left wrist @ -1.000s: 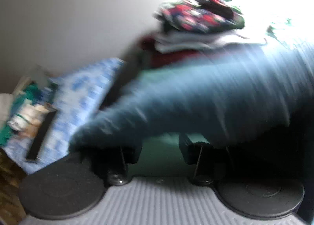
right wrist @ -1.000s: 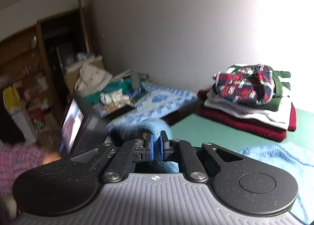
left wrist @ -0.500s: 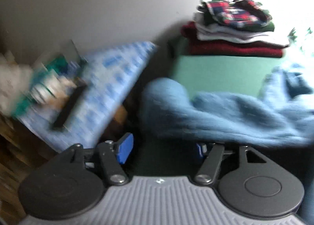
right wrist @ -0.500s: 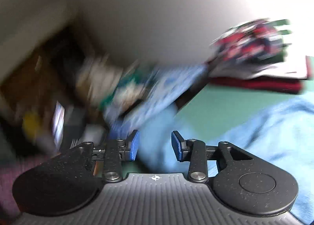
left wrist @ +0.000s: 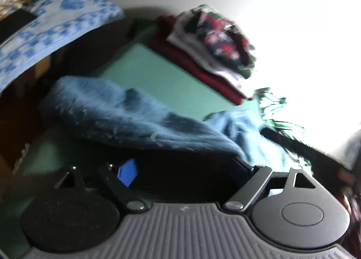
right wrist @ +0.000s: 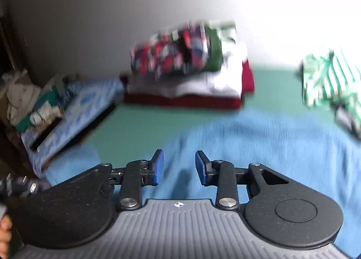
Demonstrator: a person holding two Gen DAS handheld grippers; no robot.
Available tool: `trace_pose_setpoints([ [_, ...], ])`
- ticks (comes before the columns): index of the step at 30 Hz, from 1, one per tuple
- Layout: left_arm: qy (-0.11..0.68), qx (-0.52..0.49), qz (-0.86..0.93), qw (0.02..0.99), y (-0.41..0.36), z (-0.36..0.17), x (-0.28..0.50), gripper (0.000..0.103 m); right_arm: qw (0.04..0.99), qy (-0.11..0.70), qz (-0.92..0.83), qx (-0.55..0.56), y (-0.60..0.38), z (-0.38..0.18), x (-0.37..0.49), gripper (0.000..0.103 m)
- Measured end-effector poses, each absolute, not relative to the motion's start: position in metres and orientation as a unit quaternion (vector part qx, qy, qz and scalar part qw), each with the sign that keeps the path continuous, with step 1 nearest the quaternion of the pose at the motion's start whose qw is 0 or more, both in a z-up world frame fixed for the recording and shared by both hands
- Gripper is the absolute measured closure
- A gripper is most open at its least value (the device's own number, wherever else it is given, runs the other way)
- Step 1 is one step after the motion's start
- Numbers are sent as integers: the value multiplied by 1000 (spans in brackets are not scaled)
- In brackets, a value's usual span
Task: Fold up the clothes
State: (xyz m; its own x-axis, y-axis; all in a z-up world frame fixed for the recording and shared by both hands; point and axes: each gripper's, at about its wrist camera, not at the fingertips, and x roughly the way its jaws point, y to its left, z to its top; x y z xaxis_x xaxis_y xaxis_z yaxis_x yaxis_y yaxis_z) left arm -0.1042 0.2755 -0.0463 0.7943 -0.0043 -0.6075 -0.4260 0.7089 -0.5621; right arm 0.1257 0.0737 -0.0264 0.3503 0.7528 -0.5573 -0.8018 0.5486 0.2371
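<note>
The right gripper (right wrist: 179,167) is hovering with its fingers (right wrist: 158,166) parted and nothing between them; its jaws have just been closing a little. The left gripper (left wrist: 187,166) is standing wide with jaws that have just been opening, released, only shadow in the gap. The blue sweater (right wrist: 259,146) is lying loose on the green table (right wrist: 140,121), one sleeve (left wrist: 117,105) bunched toward the table's edge, probably let go so that it can be laid flat. Behind it, a stack of folded clothes (right wrist: 187,78) is sitting by the wall, and a green striped garment (right wrist: 327,78) is waiting at the right. Nothing is blocking the sweater.
</note>
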Motion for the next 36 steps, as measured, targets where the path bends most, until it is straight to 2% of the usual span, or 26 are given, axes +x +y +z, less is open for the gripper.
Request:
trace_pose_setpoints([
  [1,292,-361,118,877,274,-44,-107,4,815,313,483,-66,85,-25,127,68],
  [2,288,-361,116,879,273,-41,-111,1,809,309,492,-93,97,-24,129,68],
  [6,287,-379,137,869,280,-46,-114,1,787,287,506,-205,140,-38,129,65],
  [9,292,-412,151,850,292,-60,-108,1,774,304,497,-247,160,-65,129,64],
  [11,298,-425,161,840,299,-70,-102,4,783,272,500,-251,159,-73,120,62],
  [12,289,-422,166,843,300,-71,-100,6,785,261,501,-254,160,-76,117,67],
  [13,289,-417,178,843,301,-71,-97,16,781,266,507,-250,162,-76,117,81],
  [14,290,-412,186,843,303,-71,-92,34,777,270,512,-246,164,-76,118,96],
  [15,292,-408,193,843,306,-72,-88,45,775,272,515,-244,166,-77,119,100],
  [17,294,-405,199,842,313,-72,-80,82,780,261,512,-247,166,-78,117,101],
  [20,276,-370,235,856,318,-57,-76,103,794,261,504,-219,161,-79,116,103],
  [23,229,-325,279,874,323,-26,-86,103,804,283,497,-163,152,-78,122,103],
  [24,217,-315,286,879,324,-17,-90,103,805,294,494,-143,148,-77,125,99],
  [28,230,-253,298,891,317,-9,-85,103,815,322,481,-31,106,-60,134,67],
  [31,241,-211,312,894,305,-12,-77,103,806,346,480,3,69,-51,128,65],
  [34,275,-139,340,889,293,-19,-61,102,776,389,495,-42,46,-52,107,66],
  [36,276,-112,342,891,284,-16,-60,102,767,391,502,-88,34,-52,86,74],
])
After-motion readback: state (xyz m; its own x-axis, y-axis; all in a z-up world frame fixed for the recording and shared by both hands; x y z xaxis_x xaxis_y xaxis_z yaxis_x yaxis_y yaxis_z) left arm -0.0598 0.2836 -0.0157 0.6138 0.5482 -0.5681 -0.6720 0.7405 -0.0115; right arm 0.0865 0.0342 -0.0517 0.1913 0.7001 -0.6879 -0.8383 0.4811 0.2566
